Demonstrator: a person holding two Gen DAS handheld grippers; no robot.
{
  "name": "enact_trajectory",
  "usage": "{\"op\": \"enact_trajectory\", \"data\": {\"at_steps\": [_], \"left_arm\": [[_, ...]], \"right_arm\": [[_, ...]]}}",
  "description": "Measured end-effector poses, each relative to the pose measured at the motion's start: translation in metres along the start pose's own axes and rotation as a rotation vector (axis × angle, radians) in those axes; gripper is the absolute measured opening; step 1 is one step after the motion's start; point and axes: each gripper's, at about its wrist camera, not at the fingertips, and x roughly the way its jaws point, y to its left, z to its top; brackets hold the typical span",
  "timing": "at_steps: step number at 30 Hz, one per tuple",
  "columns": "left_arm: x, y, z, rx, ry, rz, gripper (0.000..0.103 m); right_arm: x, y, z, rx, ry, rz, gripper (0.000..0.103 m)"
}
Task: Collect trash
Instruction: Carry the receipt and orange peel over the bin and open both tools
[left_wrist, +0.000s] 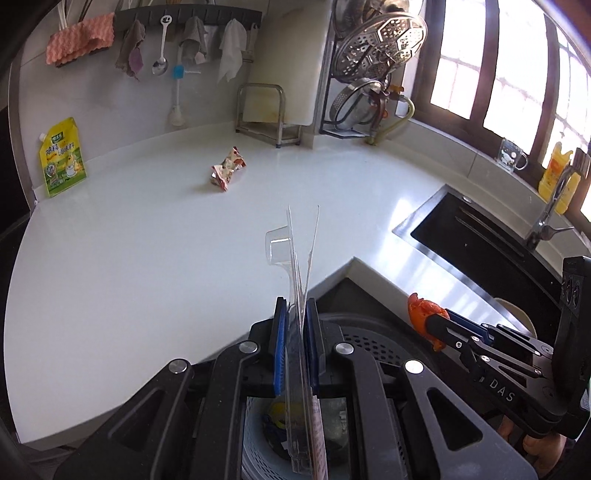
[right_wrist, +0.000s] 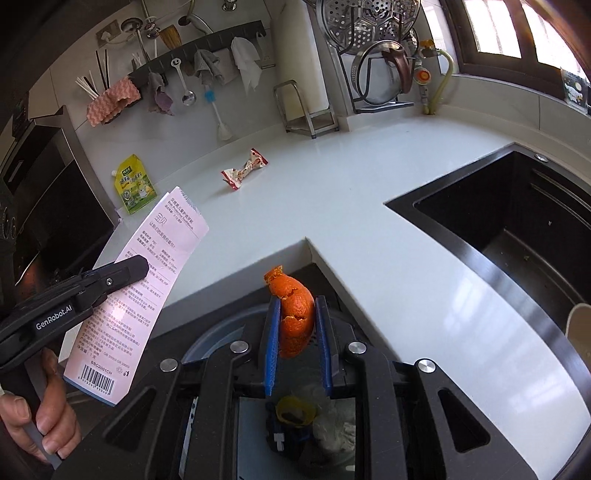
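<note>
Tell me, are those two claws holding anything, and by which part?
Left hand-held gripper pinches the blister pack partway along its length; right hand-held gripper grips the orange peel by its sides.

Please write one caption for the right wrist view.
Right gripper holds orange peel over trash bin; candy wrapper remains on counter.

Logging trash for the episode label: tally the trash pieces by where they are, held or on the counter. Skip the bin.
Held in grippers: 2, blister pack in the left gripper, orange peel in the right gripper
Loose on the counter: 1, crumpled candy wrapper
Total: 3
</note>
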Motion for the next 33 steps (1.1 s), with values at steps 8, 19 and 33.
{"op": "enact_trajectory", "data": {"at_steps": [8, 19, 33], "left_arm": [[-0.005, -0.016, -0.044, 0.012, 0.052, -0.006, 0.011], [0.015, -0.013, -0.079, -0.005, 0.151, 0.013, 0.011], [0.028, -0.011, -0.088, -0.026, 0.185, 0.043, 0.011]], "right_arm": [[-0.019, 0.008, -0.043, -0.005, 0.040, 0.006, 0.018], [-0.011, 0.008, -0.072, 0.019, 0.100, 0.019, 0.019], [0.006, 0.006, -0.089, 0.036, 0.150, 0.010, 0.020]]}}
